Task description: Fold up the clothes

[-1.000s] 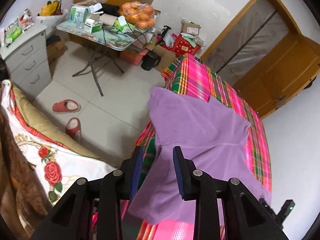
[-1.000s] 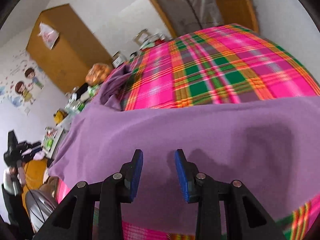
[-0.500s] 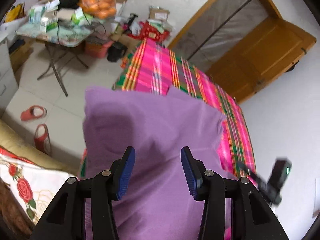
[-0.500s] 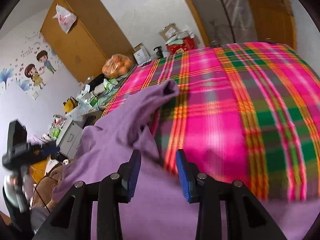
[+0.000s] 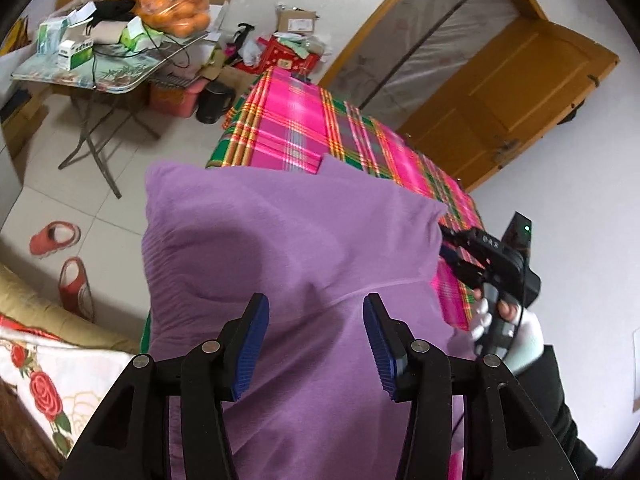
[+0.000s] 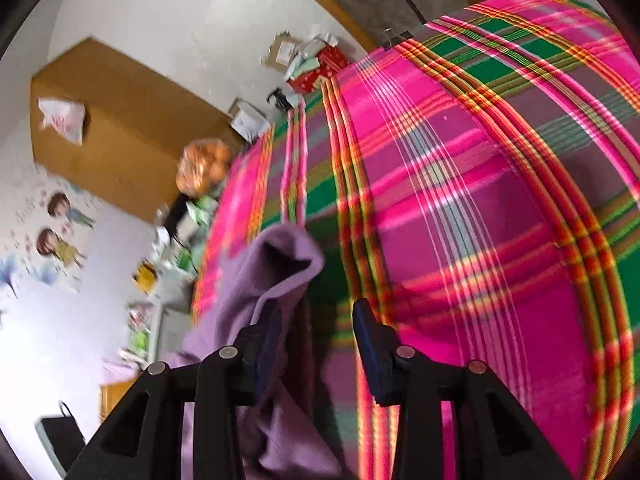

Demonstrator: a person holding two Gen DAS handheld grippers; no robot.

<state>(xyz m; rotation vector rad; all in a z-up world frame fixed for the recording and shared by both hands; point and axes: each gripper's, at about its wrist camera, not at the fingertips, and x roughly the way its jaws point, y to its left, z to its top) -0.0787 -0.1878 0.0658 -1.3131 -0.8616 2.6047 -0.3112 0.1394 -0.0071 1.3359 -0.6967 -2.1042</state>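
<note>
The purple garment is lying across the near end of the plaid bed cover, now doubled into a squarer shape than a second ago — a fold looks just laid. The left gripper is hovering above it, jaws opening, nothing pinched. The right gripper is sliding off past the garment's corner, jaws opening too — cloth seems only beside one pad, though blur makes that uncertain

A lived-in home bedroom: a plaid-covered bed, red slippers on the tiled floor at nine o'clock, a cluttered folding worktop with a bag of oranges at eleven, cartoon wall stickers, wooden door
</note>
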